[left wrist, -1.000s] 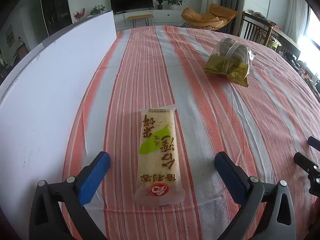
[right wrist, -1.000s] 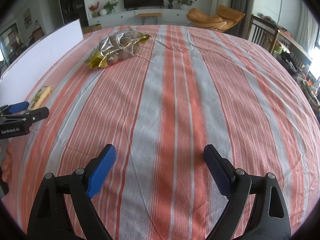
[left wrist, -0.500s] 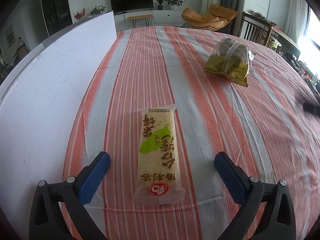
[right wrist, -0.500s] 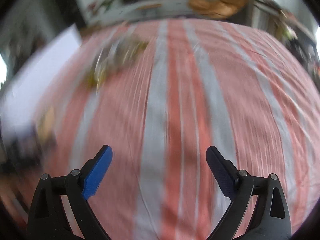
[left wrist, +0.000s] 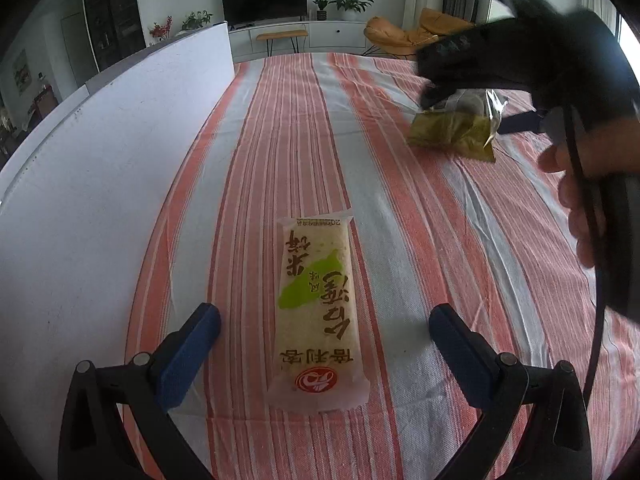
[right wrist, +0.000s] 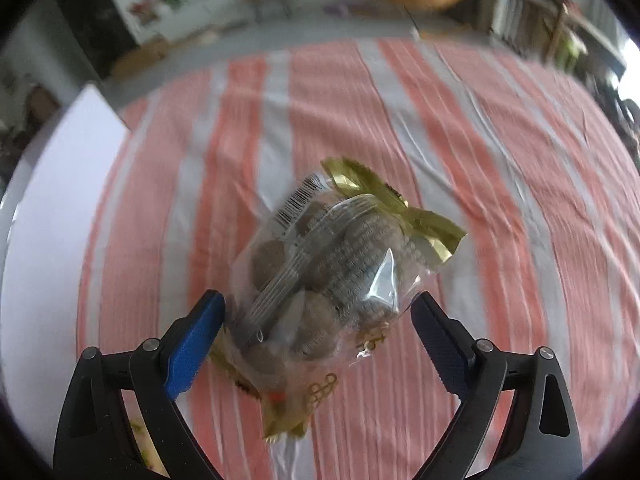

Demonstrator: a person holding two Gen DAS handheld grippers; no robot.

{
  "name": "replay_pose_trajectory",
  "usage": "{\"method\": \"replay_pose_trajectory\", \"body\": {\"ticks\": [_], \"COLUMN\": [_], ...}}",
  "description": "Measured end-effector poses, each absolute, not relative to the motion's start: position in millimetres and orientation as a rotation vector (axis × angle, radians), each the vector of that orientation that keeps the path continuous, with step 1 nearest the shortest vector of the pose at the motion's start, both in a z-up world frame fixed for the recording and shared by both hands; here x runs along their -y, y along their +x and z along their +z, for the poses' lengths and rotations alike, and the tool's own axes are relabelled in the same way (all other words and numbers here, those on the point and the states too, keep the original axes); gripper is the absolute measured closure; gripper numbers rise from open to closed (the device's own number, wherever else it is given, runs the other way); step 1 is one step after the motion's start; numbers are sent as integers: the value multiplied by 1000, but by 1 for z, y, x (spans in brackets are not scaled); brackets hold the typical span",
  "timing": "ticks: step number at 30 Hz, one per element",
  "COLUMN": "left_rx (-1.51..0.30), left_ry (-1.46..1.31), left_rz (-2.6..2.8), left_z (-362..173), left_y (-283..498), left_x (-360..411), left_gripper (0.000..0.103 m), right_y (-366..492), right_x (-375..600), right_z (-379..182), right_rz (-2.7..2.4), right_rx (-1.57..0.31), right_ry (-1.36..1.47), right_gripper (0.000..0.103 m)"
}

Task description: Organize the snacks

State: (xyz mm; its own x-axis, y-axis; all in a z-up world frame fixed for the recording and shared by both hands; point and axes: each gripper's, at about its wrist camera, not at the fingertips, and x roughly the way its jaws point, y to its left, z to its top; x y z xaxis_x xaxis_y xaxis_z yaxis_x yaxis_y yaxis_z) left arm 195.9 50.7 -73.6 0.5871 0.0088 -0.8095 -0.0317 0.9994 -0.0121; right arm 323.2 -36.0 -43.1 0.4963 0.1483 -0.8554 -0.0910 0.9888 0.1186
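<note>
Striped cloth covered the bench [left wrist: 400,208]. Within a second my right tongs [right wrist: 316,320] had swung over the cookie bag [right wrist: 320,280], jaws wide astride it, ungripped. Left tongs [left wrist: 324,332] stayed wide around the rice-cracker packet [left wrist: 316,304].

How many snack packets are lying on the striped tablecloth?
2: the rice cracker packet lies between the left gripper's open fingers; the clear cookie bag lies farther off, between the right gripper's open fingers.

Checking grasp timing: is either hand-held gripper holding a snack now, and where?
Nothing held. The right hand-held gripper is open around the clear cookie bag; the left hand-held gripper is open around the rice cracker packet.
</note>
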Motion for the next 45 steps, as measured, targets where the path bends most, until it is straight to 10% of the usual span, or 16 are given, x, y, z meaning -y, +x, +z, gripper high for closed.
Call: {"method": "replay_pose_trajectory", "body": {"ticks": [2, 7, 17, 45], "left_rx": [-943, -943, -943, -942], "left_ry": [-25, -26, -25, -25], "left_rz": [24, 24, 25, 26], "left_z": [-74, -75, -75, -75], "left_y": [196, 196, 196, 194], "left_x": [-51, -51, -51, -52], "left_gripper": [0, 0, 0, 0], "right_y": [312, 270, 146, 130], "right_x": [42, 68, 173, 148], "right_z": [-41, -43, -58, -83], "right_rz": [163, 348, 578, 383], "right_rx": [-963, -931, -846, -880], "right_ry": [51, -42, -36, -189], "right_gripper": [31, 33, 16, 8]}}
